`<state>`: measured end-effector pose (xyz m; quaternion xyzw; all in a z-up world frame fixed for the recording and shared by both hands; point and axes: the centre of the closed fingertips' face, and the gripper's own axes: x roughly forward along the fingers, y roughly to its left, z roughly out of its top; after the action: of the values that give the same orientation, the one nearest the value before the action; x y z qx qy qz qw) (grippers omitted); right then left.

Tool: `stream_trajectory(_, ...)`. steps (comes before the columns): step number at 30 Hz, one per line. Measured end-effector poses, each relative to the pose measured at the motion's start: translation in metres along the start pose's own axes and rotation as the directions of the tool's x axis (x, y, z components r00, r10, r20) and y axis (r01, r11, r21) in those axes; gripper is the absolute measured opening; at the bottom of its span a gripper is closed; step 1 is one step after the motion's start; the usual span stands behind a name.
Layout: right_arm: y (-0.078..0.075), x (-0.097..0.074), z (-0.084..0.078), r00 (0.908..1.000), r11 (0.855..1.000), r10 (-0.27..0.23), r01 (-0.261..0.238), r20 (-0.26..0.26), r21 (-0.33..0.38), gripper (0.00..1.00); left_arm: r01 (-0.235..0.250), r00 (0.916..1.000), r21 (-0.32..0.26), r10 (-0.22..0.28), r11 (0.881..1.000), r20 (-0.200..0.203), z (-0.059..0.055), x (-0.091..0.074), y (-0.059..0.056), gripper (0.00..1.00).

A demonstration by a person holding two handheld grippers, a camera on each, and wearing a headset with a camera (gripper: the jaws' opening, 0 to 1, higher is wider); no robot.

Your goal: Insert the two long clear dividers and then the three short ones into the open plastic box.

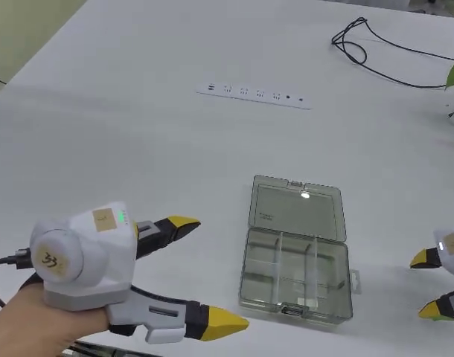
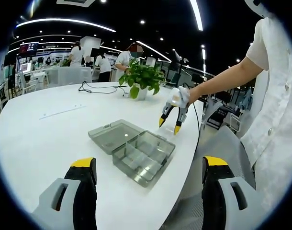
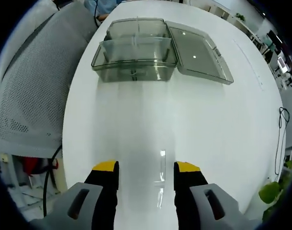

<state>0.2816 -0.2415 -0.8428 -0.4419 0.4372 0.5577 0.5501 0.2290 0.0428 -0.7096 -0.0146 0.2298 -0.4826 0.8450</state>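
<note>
The open smoky-clear plastic box (image 1: 257,294) lies on the white table, its lid (image 1: 296,208) folded back flat. Clear dividers (image 1: 314,262) stand inside and split it into compartments; I cannot tell how many there are. My left gripper (image 1: 205,271) hovers open left of the box with nothing in it, and its own view faces the box (image 2: 158,143). My right gripper (image 1: 426,284) is open and holds nothing at the right edge, apart from the box (image 3: 134,67). A small clear piece (image 3: 161,167) lies on the table just ahead of the right gripper's fingertips (image 3: 106,166).
A white power strip (image 1: 253,94) lies beyond the box, and a black cable (image 1: 368,56) loops at the far right. A potted plant (image 2: 141,79) stands at the table's far side. The table edge and a grey mesh chair (image 3: 31,81) are near the box.
</note>
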Motion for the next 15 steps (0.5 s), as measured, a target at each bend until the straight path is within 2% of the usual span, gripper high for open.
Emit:
stream_trajectory(4, 0.0014, 0.0043, -0.0049, 0.9997, 1.000, 0.000, 0.000, -0.024, -0.013, 0.45, 0.002, 1.0000, -0.003, -0.002, 1.000, -0.002, -0.0003, 0.0006, 0.0003, 0.93)
stream_trajectory(10, 0.0008, 0.0020, -0.0041, 0.9999, 1.000, -0.012, 0.012, -0.007, 0.004, 0.43, 0.004, 1.0000, -0.004, -0.004, 1.000, -0.001, 0.0002, 0.0015, 0.0002, 0.93)
stream_trajectory(13, 0.0010, 0.0011, -0.0053, 0.9998, 1.000, -0.015, 0.015, -0.014, 0.004, 0.35, 0.007, 1.0000, -0.005, -0.007, 1.000, 0.001, 0.0005, 0.0022, 0.0003, 0.92)
stream_trajectory(15, 0.0011, 0.0012, -0.0052, 0.9997, 1.000, -0.017, 0.017, -0.016, 0.008, 0.33, 0.007, 1.0000, -0.005, -0.007, 1.000, 0.000, 0.0002, 0.0025, 0.0002, 0.92)
